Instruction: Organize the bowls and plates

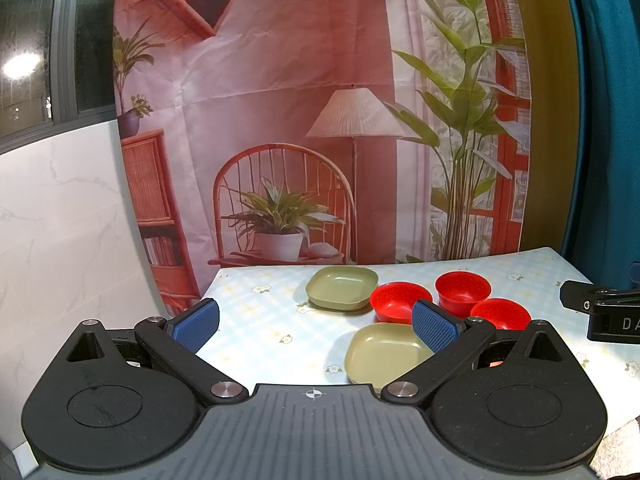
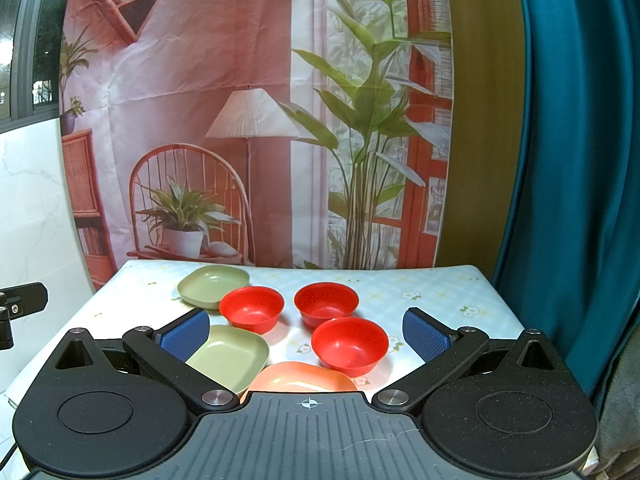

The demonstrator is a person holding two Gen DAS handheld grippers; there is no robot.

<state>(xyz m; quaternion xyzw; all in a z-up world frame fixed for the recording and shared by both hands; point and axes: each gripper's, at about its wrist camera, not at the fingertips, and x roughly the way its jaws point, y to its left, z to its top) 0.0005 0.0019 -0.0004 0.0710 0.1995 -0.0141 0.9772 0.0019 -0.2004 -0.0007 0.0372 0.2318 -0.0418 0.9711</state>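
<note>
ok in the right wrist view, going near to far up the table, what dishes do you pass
orange plate → near green plate → nearest red bowl → the two farther red bowls, left and right, about level → far green plate

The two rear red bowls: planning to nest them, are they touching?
Apart. The right wrist view shows tablecloth between the left rear red bowl and right rear red bowl.
</note>
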